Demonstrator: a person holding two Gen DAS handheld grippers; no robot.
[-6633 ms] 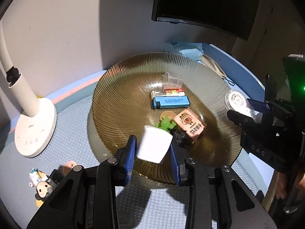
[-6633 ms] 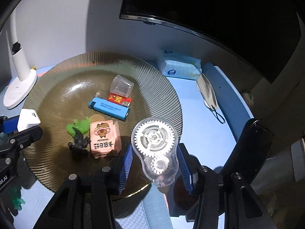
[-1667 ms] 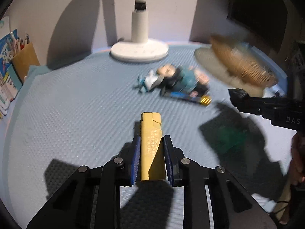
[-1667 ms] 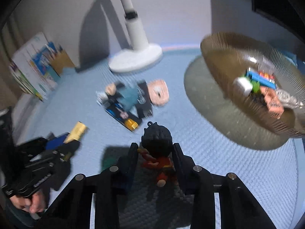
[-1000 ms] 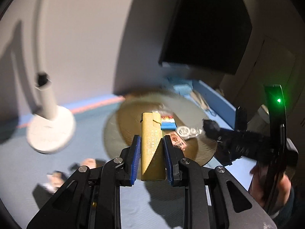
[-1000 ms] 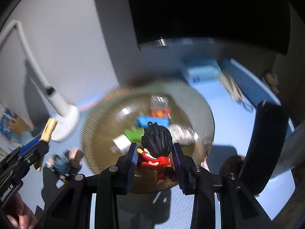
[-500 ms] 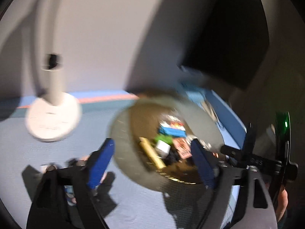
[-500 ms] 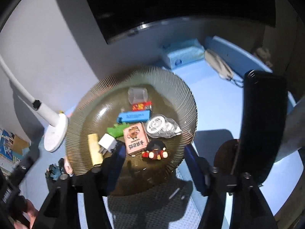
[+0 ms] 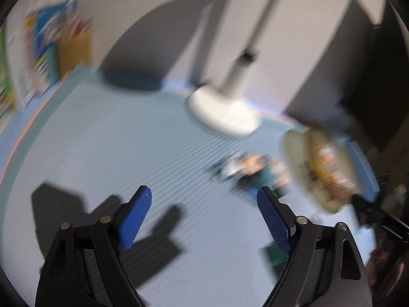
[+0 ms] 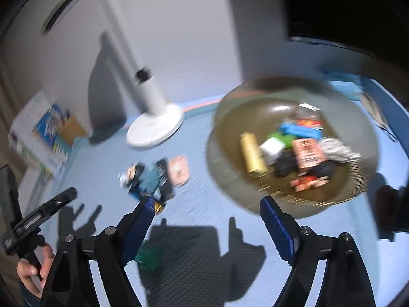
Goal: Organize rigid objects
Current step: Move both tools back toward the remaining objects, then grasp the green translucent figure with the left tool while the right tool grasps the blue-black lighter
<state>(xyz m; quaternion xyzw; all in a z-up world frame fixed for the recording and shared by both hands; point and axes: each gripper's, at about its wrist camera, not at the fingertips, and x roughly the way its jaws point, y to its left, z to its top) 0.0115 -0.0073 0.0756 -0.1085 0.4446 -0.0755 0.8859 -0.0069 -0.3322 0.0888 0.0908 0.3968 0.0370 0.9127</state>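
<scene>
Both views are blurred by motion. A ribbed brown glass plate sits on the blue mat and holds several small objects, among them a gold lighter, a white cube, a pink box and a blue lighter. The plate also shows in the left wrist view. A pile of small figures lies left of the plate; it also shows in the left wrist view. A green translucent toy lies by my right gripper's left finger. My right gripper is open and empty. My left gripper is open and empty above bare mat.
A white desk lamp stands behind the figures, also seen in the left wrist view. Books and a pencil holder stand at the far left. A dark monitor hangs at the back right. The other gripper shows at the left edge of the right wrist view.
Both grippers were over the plate, open, with the gold lighter and the red figure dropped into it. Both have since swung left, away from the plate and toward the mat.
</scene>
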